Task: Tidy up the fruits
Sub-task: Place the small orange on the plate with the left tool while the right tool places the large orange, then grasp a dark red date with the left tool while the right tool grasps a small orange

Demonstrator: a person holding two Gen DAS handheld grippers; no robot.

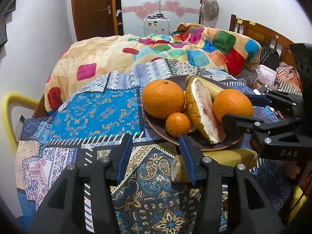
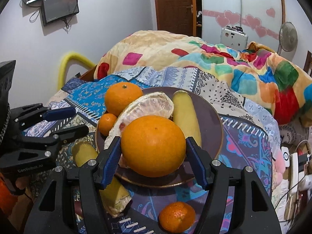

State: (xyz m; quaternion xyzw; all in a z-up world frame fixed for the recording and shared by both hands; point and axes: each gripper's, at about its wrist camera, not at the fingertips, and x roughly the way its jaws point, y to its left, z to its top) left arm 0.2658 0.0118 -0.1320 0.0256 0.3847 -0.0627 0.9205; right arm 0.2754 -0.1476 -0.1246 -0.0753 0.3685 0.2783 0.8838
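Note:
A dark round plate (image 1: 156, 122) (image 2: 210, 120) sits on the patterned cloth. It holds a large orange (image 1: 163, 98) (image 2: 123, 97), a small mandarin (image 1: 177, 124) (image 2: 107, 123), a pomelo wedge (image 1: 202, 111) (image 2: 152, 105) and a yellow pomelo piece (image 1: 209, 87) (image 2: 186, 115). My right gripper (image 2: 154, 148) (image 1: 243, 107) has its blue pads on both sides of a second large orange (image 2: 153, 145) (image 1: 232, 105) over the plate. My left gripper (image 1: 156, 156) (image 2: 66, 120) is open and empty, just in front of the plate. A yellow pomelo piece (image 1: 224, 159) (image 2: 85, 153) lies on the cloth beside the plate.
A loose mandarin (image 2: 176, 216) lies on the cloth in front of the plate. A colourful quilt (image 1: 156, 46) is heaped behind. A yellow chair back (image 1: 7, 117) stands at the left. Cables and small items (image 2: 292, 165) lie at the right.

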